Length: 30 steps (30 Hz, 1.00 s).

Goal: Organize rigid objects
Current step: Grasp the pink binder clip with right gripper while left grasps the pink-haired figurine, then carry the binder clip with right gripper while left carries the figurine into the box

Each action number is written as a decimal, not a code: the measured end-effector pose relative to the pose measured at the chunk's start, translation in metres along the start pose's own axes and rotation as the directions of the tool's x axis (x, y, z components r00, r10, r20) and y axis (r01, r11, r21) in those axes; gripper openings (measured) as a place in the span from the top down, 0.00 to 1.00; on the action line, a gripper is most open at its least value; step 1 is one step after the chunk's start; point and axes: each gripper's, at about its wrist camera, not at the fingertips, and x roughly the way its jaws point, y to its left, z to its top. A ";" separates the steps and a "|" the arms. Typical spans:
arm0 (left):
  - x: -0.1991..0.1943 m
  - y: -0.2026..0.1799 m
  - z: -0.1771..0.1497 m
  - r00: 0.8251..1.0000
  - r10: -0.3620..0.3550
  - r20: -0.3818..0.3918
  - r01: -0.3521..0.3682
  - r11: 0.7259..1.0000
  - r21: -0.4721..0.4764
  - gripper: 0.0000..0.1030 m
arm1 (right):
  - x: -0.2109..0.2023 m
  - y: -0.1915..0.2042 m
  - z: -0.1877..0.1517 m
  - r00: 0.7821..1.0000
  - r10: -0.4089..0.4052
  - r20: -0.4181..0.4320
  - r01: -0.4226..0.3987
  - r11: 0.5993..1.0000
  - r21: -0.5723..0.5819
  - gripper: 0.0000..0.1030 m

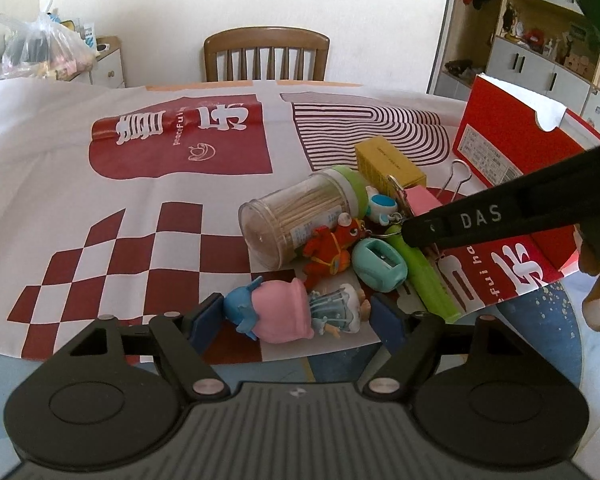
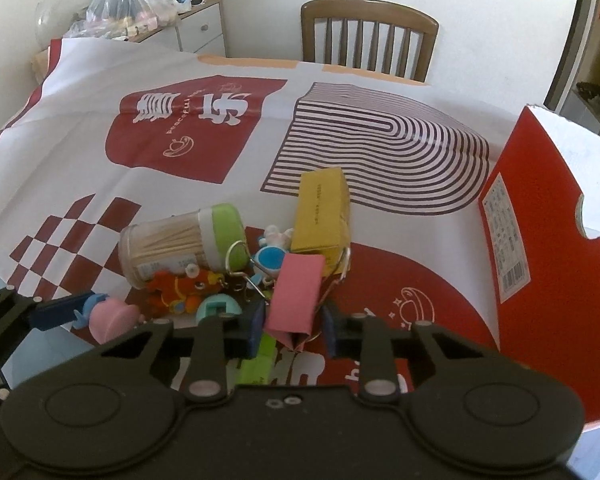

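A heap of small objects lies near the table's front edge. My left gripper [image 1: 296, 322] is open around a pink and blue toy figure [image 1: 276, 314], its pads apart from it on both sides. My right gripper [image 2: 292, 326] is open, its pads either side of a pink binder clip [image 2: 296, 292]; I cannot tell if they touch it. The clip also shows in the left wrist view [image 1: 424, 200]. Beside them lie a toothpick jar [image 1: 300, 212], a red toy [image 1: 332, 250], a teal sharpener [image 1: 380, 266], a green highlighter [image 1: 428, 280] and a yellow box [image 2: 320, 212].
A red cardboard box [image 2: 552, 248] stands open at the right of the table. A red and white cloth [image 1: 140, 200] covers the table. A wooden chair [image 1: 266, 56] stands at the far side. A cabinet with a plastic bag [image 2: 128, 4] is at the back left.
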 end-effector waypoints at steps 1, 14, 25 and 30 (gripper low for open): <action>0.000 0.000 0.000 1.000 -0.003 -0.004 0.003 1.000 -0.006 0.24 | -0.002 -0.001 0.000 1.000 0.000 0.006 0.000 1.000 0.006 0.73; -0.021 -0.001 0.006 1.000 -0.031 0.000 0.031 0.998 -0.057 0.24 | -0.037 -0.010 -0.007 0.998 0.023 0.055 -0.026 0.998 0.061 0.73; -0.056 -0.009 0.031 0.997 -0.069 0.031 0.071 0.994 -0.087 0.24 | -0.082 -0.017 -0.004 0.994 0.042 0.098 -0.049 0.996 0.078 0.73; -0.072 -0.018 0.045 0.996 -0.069 0.050 0.073 0.994 -0.083 0.24 | -0.104 -0.021 -0.003 0.992 0.053 0.117 -0.062 0.995 0.076 0.73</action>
